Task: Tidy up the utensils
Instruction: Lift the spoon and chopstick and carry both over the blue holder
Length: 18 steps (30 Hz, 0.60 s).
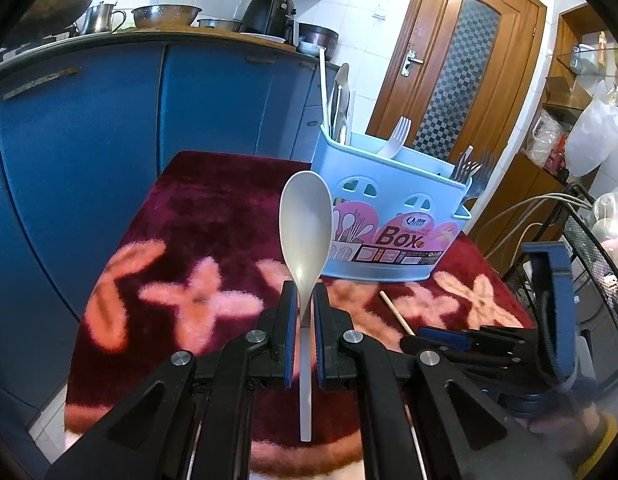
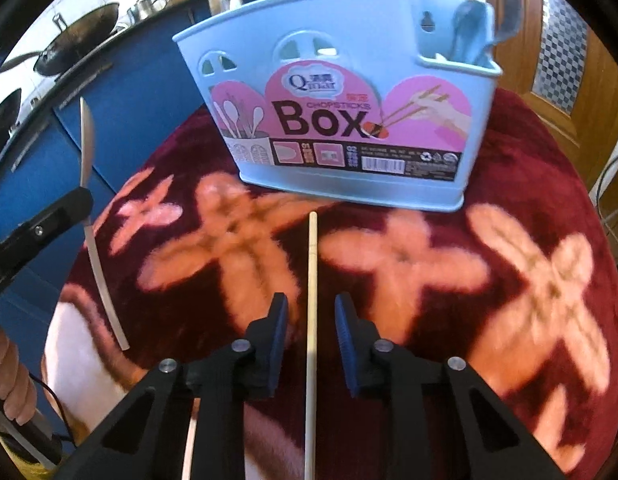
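1. Our left tool is clamped on the handle of a grey plastic spoon, bowl up, held above the tabletop.
2. Our right tool stands partly apart, with a wooden chopstick lying on the cloth between its pads, which do not press on it. A second pale stick shows at the lower edge, too cut off to name.
3. We see the tabletop covered by a deep red plush cloth with pink and orange flower shapes.
4. A pale blue utensil caddy stands on that cloth just beyond the chopstick's far tip. In the left wrist view a white plastic fork leans in its middle compartment, metal forks fill its right end, and tall handles rise from its left end.
5. Its pink label reads "Qmar", "CHOPSTICKS" and, in large letters, "Box"; the smaller print and barcode we cannot read.
6. Behind it run blue kitchen cabinets under a counter crowded with a wok, a metal colander, a steel jug and a black appliance.
7. A brown wooden door with a patterned glass panel stands to the right, against white tiled walls.
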Each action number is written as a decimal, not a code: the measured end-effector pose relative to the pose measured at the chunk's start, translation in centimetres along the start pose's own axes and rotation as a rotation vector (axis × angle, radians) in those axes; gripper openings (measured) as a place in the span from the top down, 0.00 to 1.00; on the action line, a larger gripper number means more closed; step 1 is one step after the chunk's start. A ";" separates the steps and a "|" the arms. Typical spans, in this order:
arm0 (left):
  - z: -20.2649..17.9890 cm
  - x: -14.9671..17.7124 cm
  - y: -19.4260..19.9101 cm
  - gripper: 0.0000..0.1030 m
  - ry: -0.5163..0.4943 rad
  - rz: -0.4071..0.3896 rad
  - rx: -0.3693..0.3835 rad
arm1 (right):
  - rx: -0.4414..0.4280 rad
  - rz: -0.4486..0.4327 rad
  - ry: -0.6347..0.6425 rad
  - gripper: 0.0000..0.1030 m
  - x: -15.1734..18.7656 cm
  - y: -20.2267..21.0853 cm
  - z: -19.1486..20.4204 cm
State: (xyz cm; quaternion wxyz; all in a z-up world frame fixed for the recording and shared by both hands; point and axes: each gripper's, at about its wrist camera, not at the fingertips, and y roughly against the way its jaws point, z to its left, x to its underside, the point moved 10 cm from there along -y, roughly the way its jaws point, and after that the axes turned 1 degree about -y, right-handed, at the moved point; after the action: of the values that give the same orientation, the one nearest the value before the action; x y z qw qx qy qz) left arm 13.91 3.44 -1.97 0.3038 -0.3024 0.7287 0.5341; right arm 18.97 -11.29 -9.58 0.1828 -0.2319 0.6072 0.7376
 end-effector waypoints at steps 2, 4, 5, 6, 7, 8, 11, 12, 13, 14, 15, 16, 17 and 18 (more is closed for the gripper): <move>-0.2 0.0 0.0 0.94 0.000 -0.001 0.001 | 0.005 0.008 0.016 0.74 -0.1 -0.4 0.1; -0.3 -0.1 0.1 0.94 -0.004 -0.006 0.003 | 0.010 0.012 0.024 0.77 -0.2 -0.6 0.1; -0.4 -0.1 0.2 0.94 -0.007 -0.009 0.004 | 0.014 0.011 0.020 0.79 -0.2 -0.6 0.0; -0.5 -0.2 0.2 0.94 -0.010 -0.011 0.004 | 0.017 0.009 0.010 0.83 -0.2 -0.6 -0.2; -0.6 -0.2 0.2 0.94 -0.012 -0.011 0.004 | 0.020 0.005 0.003 0.88 -0.2 -0.5 -0.3; -0.7 -0.3 0.3 0.94 -0.013 -0.011 0.004 | 0.025 0.001 -0.001 0.91 -0.3 -0.5 -0.4; -0.8 -0.4 0.3 0.94 -0.014 -0.012 0.003 | 0.012 -0.014 -0.020 0.94 0.0 0.1 -0.8; -0.8 -0.4 0.4 0.94 -0.014 -0.014 0.002 | -0.002 -0.023 -0.029 0.94 0.2 0.4 -0.8; -1.0 -0.5 0.5 0.94 -0.015 -0.017 0.002 | -0.013 -0.031 -0.036 0.94 0.3 0.8 -0.9; -1.0 -0.6 0.6 0.94 -0.015 -0.020 0.003 | -0.025 -0.042 -0.044 0.94 0.5 1.2 -0.9; -1.1 -0.7 0.8 0.94 -0.015 -0.024 0.003 | -0.037 -0.056 -0.049 0.94 0.6 1.8 -0.9; -1.1 -0.8 0.8 0.94 -0.016 -0.028 0.005 | -0.047 -0.075 -0.054 0.94 0.7 2.3 -0.9; -1.2 -0.9 0.9 0.94 -0.017 -0.031 0.006 | -0.056 -0.093 -0.059 0.94 0.7 2.9 -0.8; -1.3 -1.0 1.1 0.94 -0.018 -0.037 0.007 | -0.067 -0.114 -0.063 0.94 0.7 3.6 -0.7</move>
State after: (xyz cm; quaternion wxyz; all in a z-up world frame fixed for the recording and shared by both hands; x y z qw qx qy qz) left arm 13.58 2.56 -0.21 0.3212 -0.3100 0.7220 0.5287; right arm 16.48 -12.73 -7.19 0.2357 -0.2488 0.5619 0.7528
